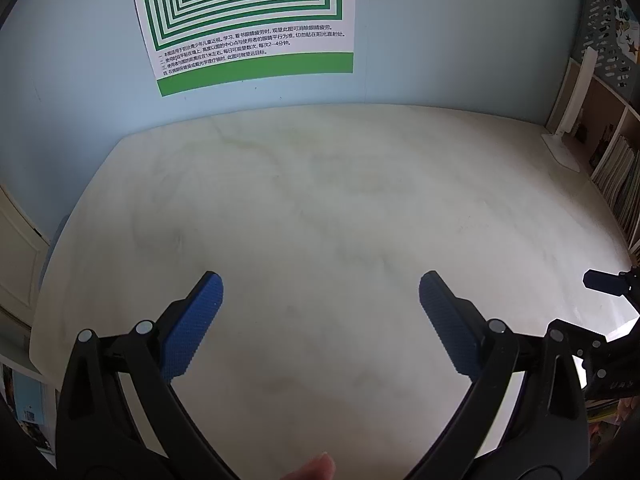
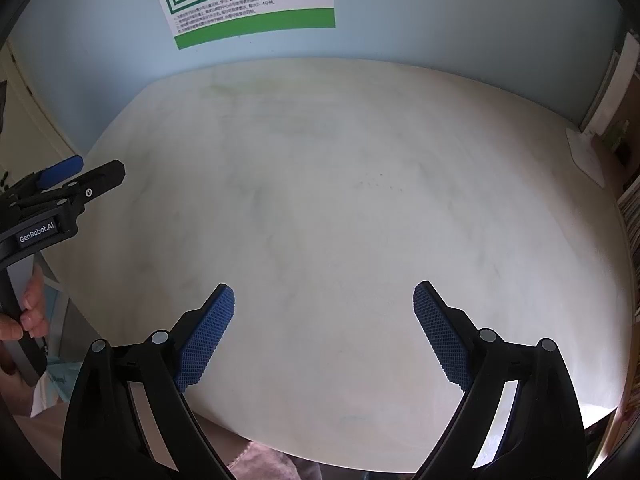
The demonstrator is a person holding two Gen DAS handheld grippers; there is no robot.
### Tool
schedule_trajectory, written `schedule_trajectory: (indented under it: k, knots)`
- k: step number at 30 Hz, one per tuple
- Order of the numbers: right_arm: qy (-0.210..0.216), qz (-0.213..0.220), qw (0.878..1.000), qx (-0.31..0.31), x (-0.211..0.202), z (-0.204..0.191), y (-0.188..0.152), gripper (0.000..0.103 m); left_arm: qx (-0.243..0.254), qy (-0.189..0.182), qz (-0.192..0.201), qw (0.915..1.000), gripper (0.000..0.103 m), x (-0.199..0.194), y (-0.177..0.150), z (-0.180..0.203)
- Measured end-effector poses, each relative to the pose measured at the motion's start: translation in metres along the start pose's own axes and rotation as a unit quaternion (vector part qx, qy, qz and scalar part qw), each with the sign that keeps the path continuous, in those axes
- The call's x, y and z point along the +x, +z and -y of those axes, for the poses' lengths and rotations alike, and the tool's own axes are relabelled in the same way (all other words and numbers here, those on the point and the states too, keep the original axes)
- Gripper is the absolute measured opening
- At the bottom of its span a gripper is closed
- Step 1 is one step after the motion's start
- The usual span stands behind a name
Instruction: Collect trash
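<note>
No trash shows in either view. My left gripper (image 1: 320, 286) is open and empty, its blue pads wide apart above the near part of a pale marbled table (image 1: 320, 184). My right gripper (image 2: 324, 294) is also open and empty over the same table (image 2: 340, 184). The left gripper also shows at the left edge of the right wrist view (image 2: 80, 172), held by a hand. The tip of the right gripper shows at the right edge of the left wrist view (image 1: 600, 280).
A green-and-white striped poster (image 1: 248, 20) hangs on the blue wall behind the table. A white lamp base (image 1: 560, 148) stands at the table's far right corner, next to a shelf of books (image 1: 616, 172). A pale cabinet door (image 1: 16, 256) is at left.
</note>
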State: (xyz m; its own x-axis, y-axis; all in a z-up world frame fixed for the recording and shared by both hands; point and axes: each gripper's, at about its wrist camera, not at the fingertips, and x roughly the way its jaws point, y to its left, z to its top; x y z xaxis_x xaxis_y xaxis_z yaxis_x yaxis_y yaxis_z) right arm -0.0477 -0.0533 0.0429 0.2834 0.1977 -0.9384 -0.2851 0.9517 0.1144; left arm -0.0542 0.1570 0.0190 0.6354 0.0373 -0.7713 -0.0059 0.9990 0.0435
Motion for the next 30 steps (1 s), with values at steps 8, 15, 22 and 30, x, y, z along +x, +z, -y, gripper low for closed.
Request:
schedule_trajectory:
  k: [8,15,22,30]
  knots:
    - [-0.001,-0.001,1.000,0.000,0.0004,0.0011,-0.0001,0.090,0.002,-0.001,0.000,1.0000,0.096,0.0016,-0.0001,0.0018]
    - [-0.002,0.000,1.000,0.000,-0.0006,0.0026,-0.0006,0.090,0.004,-0.002,-0.001,1.0000,0.096,0.0026,-0.0006,0.0036]
    - [-0.003,-0.002,1.000,0.000,-0.0008,0.0050,-0.0007,0.090,0.003,0.001,-0.003,1.0000,0.096,0.0053,0.0018,0.0053]
    - [-0.004,-0.004,1.000,0.002,0.0006,0.0070,0.0025,0.090,0.004,-0.003,-0.006,1.0000,0.096,0.0094,0.0036,0.0074]
